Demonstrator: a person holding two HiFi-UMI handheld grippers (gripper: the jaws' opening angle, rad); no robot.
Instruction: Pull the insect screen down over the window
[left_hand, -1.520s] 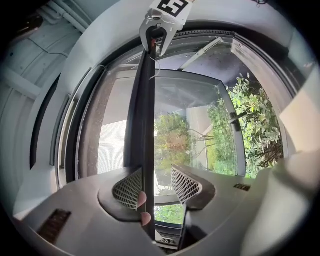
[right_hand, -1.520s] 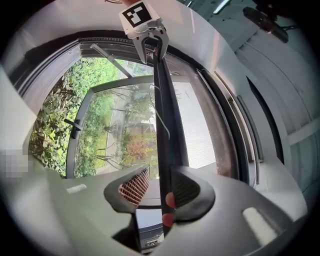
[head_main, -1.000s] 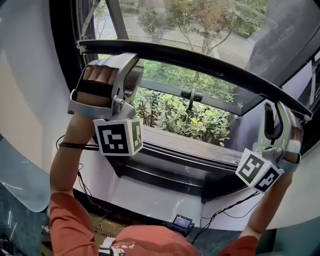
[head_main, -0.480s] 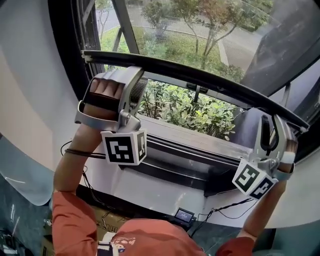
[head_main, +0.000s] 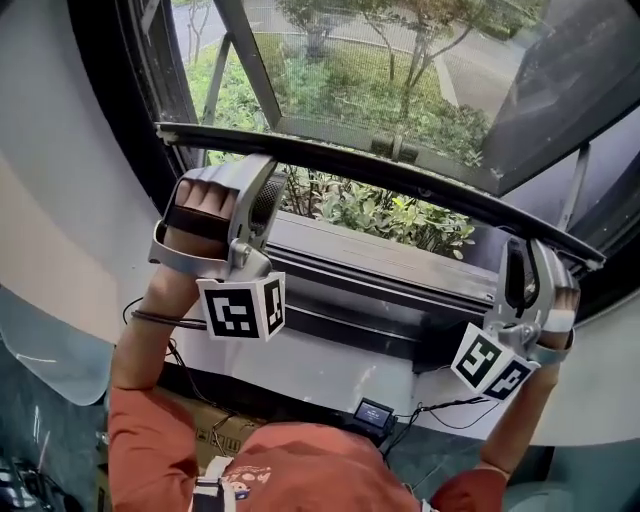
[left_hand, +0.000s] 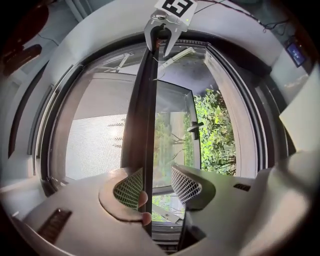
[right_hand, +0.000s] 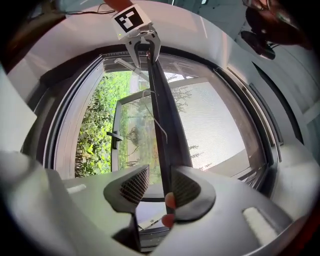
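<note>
The insect screen's dark bottom bar (head_main: 380, 175) runs across the window, with grey mesh (head_main: 380, 80) stretched above it. My left gripper (head_main: 262, 180) hooks over the bar's left end; the bar (left_hand: 146, 125) passes between its open jaws, against the left pad (left_hand: 129, 187) and apart from the right one. My right gripper (head_main: 525, 262) sits over the bar's right end. There the bar (right_hand: 164, 130) lies against the right pad (right_hand: 186, 189), with a gap to the other pad. A strip of uncovered window shows between bar and sill (head_main: 380, 265).
Green shrubs (head_main: 400, 215) show through the uncovered strip. The casement handle (left_hand: 194, 129) stands beyond the bar. Below the sill are a small device with a screen (head_main: 373, 412), trailing cables (head_main: 440, 410) and a cardboard box (head_main: 210, 440). White wall curves around both sides.
Both grippers and the bar have come lower over the window. The uncovered strip between bar and sill has become narrower, and more mesh shows above the bar.
</note>
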